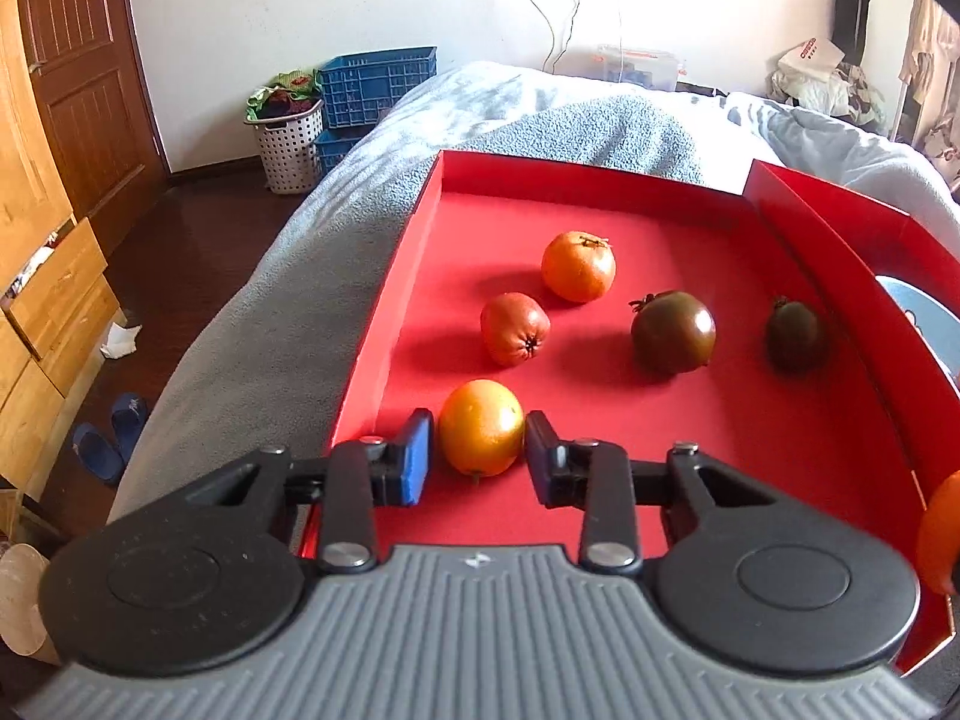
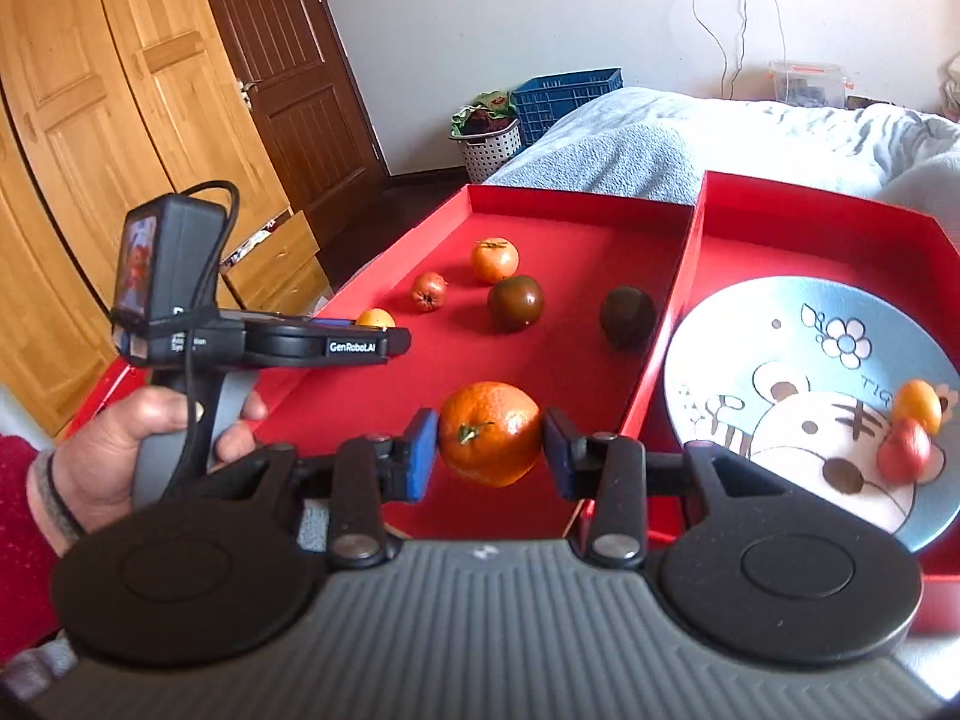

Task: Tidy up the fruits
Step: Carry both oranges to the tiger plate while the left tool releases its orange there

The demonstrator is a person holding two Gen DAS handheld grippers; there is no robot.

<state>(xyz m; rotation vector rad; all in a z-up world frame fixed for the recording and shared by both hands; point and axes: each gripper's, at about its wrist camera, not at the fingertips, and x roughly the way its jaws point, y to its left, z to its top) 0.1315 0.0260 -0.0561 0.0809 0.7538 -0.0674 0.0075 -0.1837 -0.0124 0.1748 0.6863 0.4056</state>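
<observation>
My left gripper (image 1: 478,453) is low in the red tray (image 1: 690,228), its jaws on either side of a yellow-orange fruit (image 1: 480,427) lying on the tray floor; the pads look close to it or touching. Farther in lie a red fruit (image 1: 515,329), an orange fruit (image 1: 578,266) and two dark tomatoes (image 1: 673,331) (image 1: 793,333). My right gripper (image 2: 490,447) is shut on an orange mandarin (image 2: 491,433) and holds it above the tray's near part. A blue plate (image 2: 780,336) in the right-hand tray holds a yellow fruit (image 2: 917,405) and a red fruit (image 2: 905,450).
The two red trays (image 2: 699,222) sit side by side on a bed with grey-blue bedding (image 1: 540,114). The left gripper's handle and the hand holding it (image 2: 180,414) show at the left of the right wrist view. Baskets (image 1: 288,138) and wooden cupboards stand beyond.
</observation>
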